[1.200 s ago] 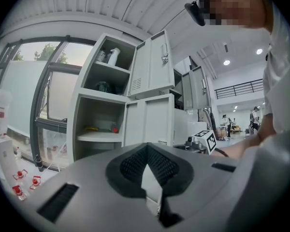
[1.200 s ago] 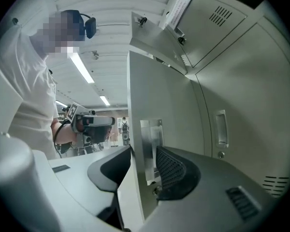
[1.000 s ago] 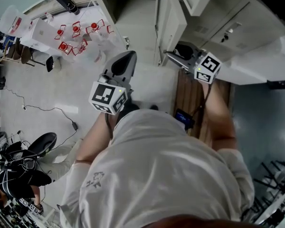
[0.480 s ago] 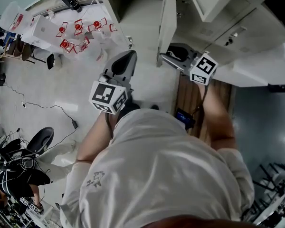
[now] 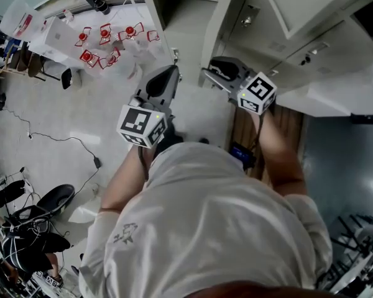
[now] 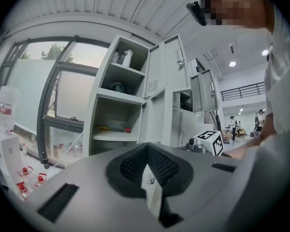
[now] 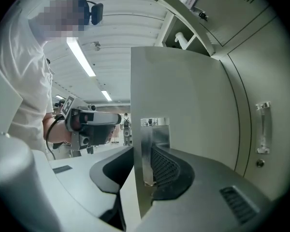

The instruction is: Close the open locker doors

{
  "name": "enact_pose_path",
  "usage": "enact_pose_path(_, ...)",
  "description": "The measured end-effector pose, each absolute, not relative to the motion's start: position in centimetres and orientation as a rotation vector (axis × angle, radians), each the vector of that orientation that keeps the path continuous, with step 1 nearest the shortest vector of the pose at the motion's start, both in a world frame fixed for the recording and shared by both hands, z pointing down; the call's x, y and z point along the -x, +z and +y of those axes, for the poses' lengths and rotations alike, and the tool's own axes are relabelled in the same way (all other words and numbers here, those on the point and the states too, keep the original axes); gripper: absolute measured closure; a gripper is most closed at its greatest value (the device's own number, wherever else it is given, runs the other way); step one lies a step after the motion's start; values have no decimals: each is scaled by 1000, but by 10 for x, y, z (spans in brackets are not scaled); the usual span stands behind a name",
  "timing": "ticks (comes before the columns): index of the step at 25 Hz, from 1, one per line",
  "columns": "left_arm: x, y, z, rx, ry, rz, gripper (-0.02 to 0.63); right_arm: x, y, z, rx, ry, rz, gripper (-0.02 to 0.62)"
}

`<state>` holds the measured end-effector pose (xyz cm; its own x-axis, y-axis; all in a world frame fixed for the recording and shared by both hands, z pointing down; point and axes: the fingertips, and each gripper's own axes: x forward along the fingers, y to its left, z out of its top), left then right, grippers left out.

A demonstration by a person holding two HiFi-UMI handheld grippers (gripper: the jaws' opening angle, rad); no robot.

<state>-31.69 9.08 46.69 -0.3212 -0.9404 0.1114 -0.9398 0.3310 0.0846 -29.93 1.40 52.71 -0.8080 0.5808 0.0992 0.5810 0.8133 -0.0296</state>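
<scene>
I'm holding my right gripper point(image 5: 210, 73) at the free edge of the open locker door point(image 7: 183, 105), and that edge is sitting between the 2 jaws. The jaws have just been closing in on it, but they're standing apart and I'm not seeing the pads pressing on the panel. The door is standing upright, sticking out from the grey locker bank point(image 5: 336, 48) at the upper right of the head view, just ahead of my right forearm. In the right gripper view a shut door with a handle point(image 7: 263, 127) is showing just to the right of it. My left gripper point(image 5: 166, 74) is pointing the same way, near the right one but apart from it, jaws together with nothing between them. Its view is showing more open doors point(image 6: 165, 79) beside shelved compartments point(image 6: 117, 120), with a white bottle point(image 6: 127, 58) standing on the top shelf.
</scene>
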Motion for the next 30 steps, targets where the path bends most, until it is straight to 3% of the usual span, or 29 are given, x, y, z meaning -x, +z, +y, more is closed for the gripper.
enact_pose_path(30, 475, 466, 156, -1992, -3, -2275, 607, 451, 533, 57, 87, 129, -3016, 492)
